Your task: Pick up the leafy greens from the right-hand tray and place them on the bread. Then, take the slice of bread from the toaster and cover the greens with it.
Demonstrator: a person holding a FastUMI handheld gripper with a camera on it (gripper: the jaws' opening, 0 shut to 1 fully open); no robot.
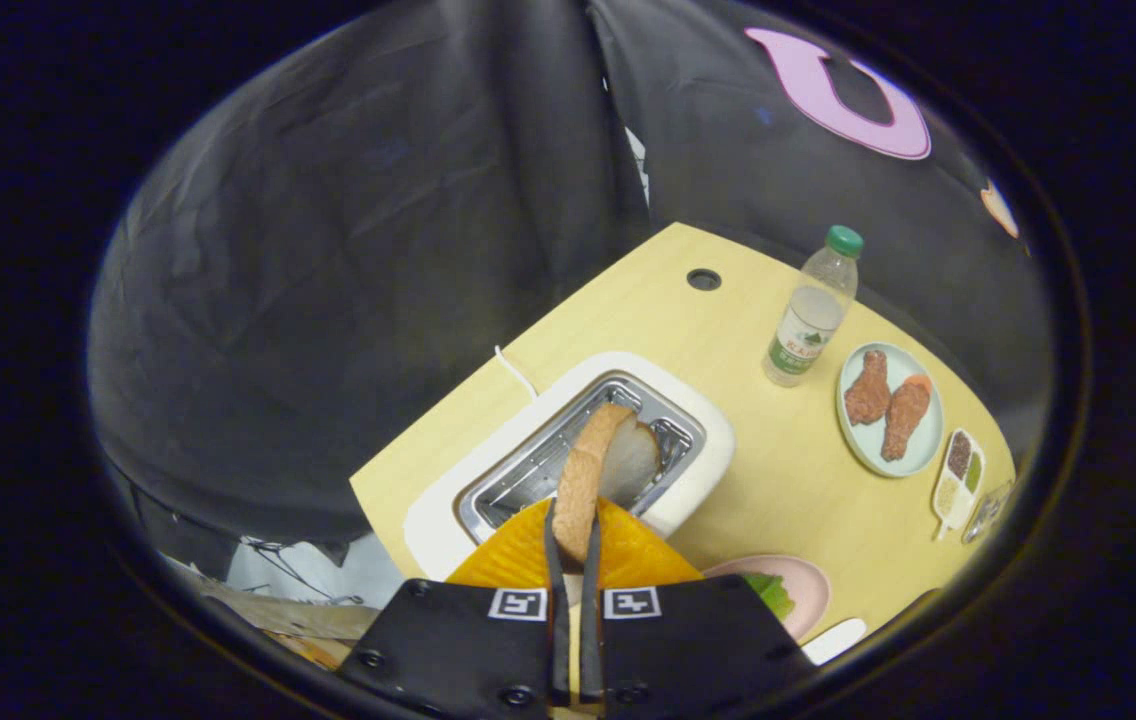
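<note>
Two fingers (pixel 558 545) clamped on bread slice (pixel 588 475), held above toaster (pixel 708 425).

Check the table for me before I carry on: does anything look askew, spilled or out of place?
Nothing spilled. The bread slice leans tilted over the toaster, pinched between the gripper fingers. The bottle stands upright.
</note>
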